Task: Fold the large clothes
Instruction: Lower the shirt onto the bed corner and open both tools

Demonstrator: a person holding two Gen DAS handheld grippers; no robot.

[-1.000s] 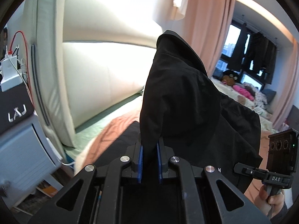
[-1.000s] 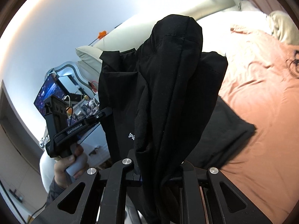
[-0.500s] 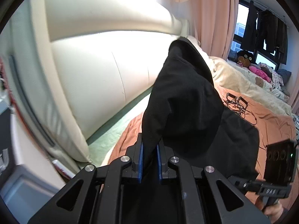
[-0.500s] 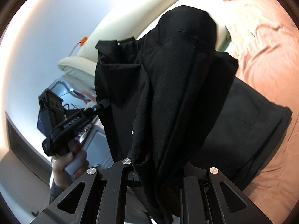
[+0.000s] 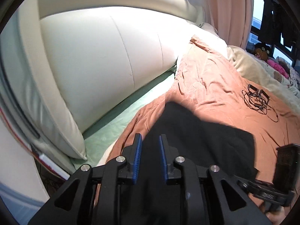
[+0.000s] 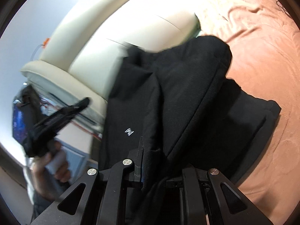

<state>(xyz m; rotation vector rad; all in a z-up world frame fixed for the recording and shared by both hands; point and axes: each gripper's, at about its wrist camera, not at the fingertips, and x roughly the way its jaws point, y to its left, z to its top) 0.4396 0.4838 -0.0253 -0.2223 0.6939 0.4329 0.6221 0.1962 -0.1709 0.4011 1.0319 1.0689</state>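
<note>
Two views are disagreeing: only the left one is showing the black garment (image 5: 202, 140) lying on the bed's orange cover (image 5: 215, 86) beyond the parted, empty left tool (image 5: 149, 156); the right tool (image 6: 153, 168) is gripping bunched folds.

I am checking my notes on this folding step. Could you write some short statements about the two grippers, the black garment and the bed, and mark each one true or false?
1. The left gripper has its blue pads apart, with no cloth between them. True.
2. The right gripper is empty. False: a fold of the black garment passes between its fingers.
3. The black garment lies partly on the orange-pink bedspread. True.
4. The tangled black cable lies on top of the garment. False: it lies on the bedspread, apart from the garment.
</note>
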